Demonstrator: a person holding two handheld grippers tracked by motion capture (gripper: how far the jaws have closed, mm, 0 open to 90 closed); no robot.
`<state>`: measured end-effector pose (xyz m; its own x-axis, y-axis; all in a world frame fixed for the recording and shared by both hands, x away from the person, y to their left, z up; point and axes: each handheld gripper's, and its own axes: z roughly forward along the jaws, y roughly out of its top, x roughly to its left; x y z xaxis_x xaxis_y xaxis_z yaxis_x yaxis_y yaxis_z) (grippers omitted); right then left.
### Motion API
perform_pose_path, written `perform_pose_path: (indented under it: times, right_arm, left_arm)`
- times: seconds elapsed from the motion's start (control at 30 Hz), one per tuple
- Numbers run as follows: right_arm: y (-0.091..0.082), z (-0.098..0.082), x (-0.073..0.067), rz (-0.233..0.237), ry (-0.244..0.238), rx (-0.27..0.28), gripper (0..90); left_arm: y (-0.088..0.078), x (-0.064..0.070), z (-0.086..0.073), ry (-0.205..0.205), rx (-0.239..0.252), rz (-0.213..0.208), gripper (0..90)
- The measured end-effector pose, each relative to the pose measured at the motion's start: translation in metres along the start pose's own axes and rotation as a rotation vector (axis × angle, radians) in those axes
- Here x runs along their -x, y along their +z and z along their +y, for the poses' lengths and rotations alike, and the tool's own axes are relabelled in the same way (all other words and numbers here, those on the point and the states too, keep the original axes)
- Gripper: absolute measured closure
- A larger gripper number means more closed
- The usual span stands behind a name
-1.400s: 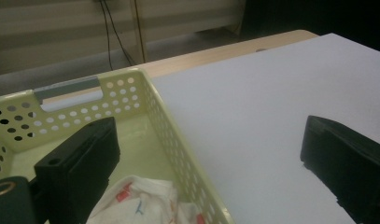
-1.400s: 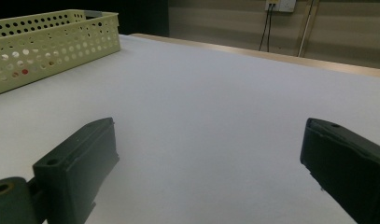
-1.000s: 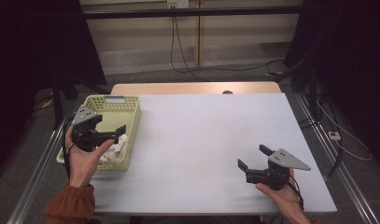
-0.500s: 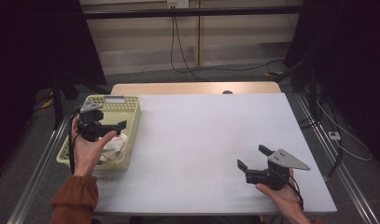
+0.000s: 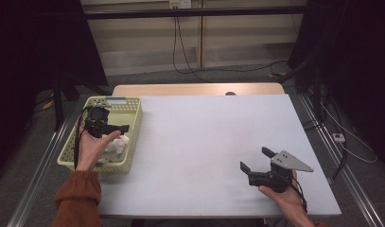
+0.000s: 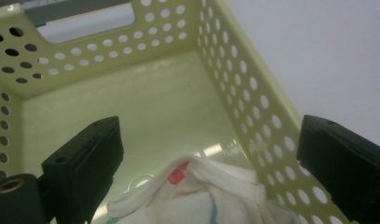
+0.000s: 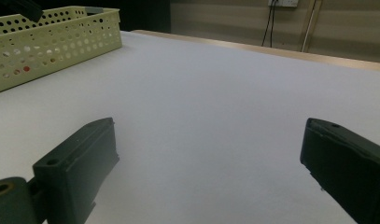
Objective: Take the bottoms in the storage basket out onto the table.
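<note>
Left tool [image 5: 115, 128]: jaws wide apart, holding nothing, positioned above the yellow perforated basket [image 5: 131, 137] at the table's [image 5: 204, 137] 9 o'clock edge. White cloth [image 6: 197, 196] lies inside the basket, below the jaws. Right tool [image 5: 254, 160]: jaws wide, empty, above bare table at 4 o'clock.

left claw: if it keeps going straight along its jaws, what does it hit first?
Probably the white cloth lying in the basket: it sits low between the open jaws of the left claw. Beyond it are the basket floor and far wall. Depth is unclear.
</note>
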<state>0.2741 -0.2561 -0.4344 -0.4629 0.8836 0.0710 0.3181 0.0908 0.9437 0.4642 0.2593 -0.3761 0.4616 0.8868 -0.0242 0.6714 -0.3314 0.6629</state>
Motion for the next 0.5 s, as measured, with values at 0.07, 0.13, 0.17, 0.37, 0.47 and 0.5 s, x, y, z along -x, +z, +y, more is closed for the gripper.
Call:
perform_pose_path:
  times: [0.07, 0.13, 0.17, 0.37, 0.47, 0.5]
  right_arm:
    - [0.0, 0.0, 0.0, 0.001, 0.0, 0.002, 3.7]
    - [0.0, 0.0, 0.0, 0.0, 0.003, -0.001, 3.7]
    - [0.0, 0.0, 0.0, 0.0, 0.003, -0.001, 3.7]
    - [-0.001, 0.0, 0.0, 0.001, -0.002, 0.0, 3.7]
    - [-0.001, 0.0, 0.0, 0.001, -0.003, 0.0, 3.7]
    - [0.0, 0.0, 0.0, 0.002, -0.002, 0.0, 3.7]
  left_arm:
    - [0.002, -0.005, -0.002, -0.006, -0.031, 0.023, 7.6]
    - [0.003, -0.007, -0.004, -0.012, -0.063, 0.009, 7.3]
    - [0.003, -0.007, -0.004, -0.012, -0.063, 0.009, 7.4]
    - [0.011, -0.01, -0.008, -0.013, -0.158, -0.038, 7.0]
    - [0.017, -0.009, -0.009, -0.01, -0.204, -0.059, 7.0]
    - [0.018, -0.009, -0.009, -0.005, -0.221, -0.065, 7.1]
